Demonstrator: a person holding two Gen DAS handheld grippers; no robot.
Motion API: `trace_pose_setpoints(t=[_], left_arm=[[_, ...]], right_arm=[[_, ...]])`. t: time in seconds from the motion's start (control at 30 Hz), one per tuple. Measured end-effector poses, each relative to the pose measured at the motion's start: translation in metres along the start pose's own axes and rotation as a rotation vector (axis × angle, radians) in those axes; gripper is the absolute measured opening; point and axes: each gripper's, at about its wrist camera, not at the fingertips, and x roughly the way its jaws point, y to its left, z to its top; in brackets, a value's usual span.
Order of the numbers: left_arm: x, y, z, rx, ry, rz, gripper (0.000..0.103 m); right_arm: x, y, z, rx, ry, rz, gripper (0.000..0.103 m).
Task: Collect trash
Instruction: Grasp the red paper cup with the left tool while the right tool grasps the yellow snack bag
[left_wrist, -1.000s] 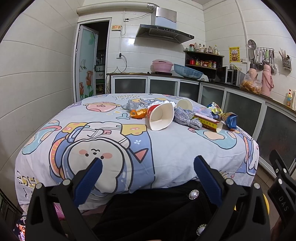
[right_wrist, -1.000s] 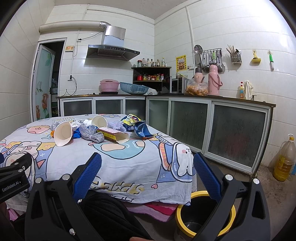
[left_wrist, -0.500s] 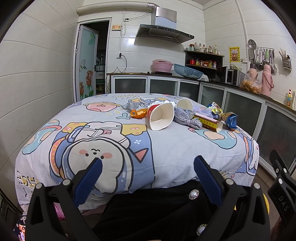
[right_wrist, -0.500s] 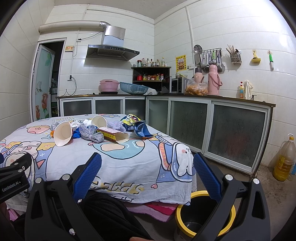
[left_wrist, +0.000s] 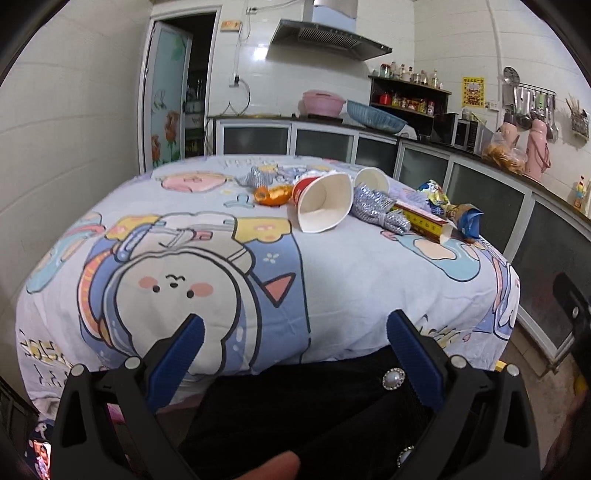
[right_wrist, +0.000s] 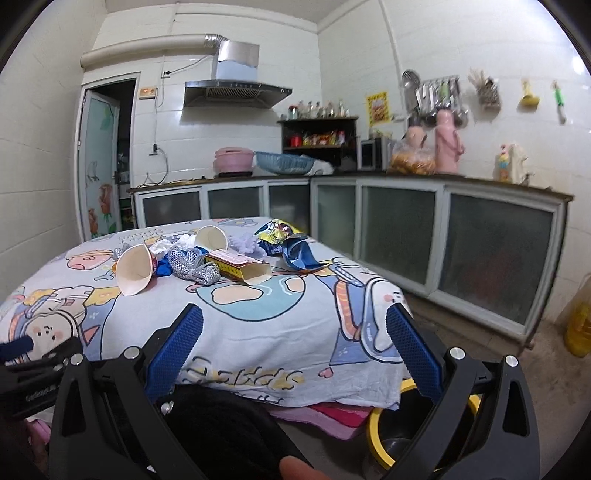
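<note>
Jaws of both grippers wide apart, empty; yellow-rimmed bin (right_wrist: 376, 417) only in right wrist view.

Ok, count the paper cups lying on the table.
2. One large cup lies on its side at the near edge of the trash pile, mouth toward the camera. A smaller cup lies behind it to the right. More may be hidden under the wrappers.

White tiled walls (right_wrist: 369, 55) enclose an L-shaped counter (right_wrist: 406, 177) with frosted cabinet doors (right_wrist: 399, 229); a range hood (right_wrist: 236, 92) hangs beside an open door (right_wrist: 99, 166).
</note>
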Motion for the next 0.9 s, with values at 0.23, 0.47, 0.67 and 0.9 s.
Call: trace_pose_setpoints(t=[0.23, 0.47, 0.67, 0.9], left_arm=[[0.025, 0.010, 0.017, -0.004, 0.031, -0.063, 0.095], [0.062, -0.002, 0.057, 0.142, 0.064, -0.003, 0.095], [0.101, 0.007, 0.100, 0.072, 0.104, -0.038, 0.095], [0.139, -0.001, 0.119, 0.118, 0.164, -0.001, 0.095]], right_arm=[[0.074, -0.030, 0.023, 0.044, 0.236, 0.243, 0.095], [0.124, -0.050, 0.055, 0.045, 0.227, 0.277, 0.095], [0.171, -0.047, 0.080, -0.031, 0.271, 0.331, 0.095], [0.231, -0.039, 0.086, -0.067, 0.344, 0.265, 0.095]])
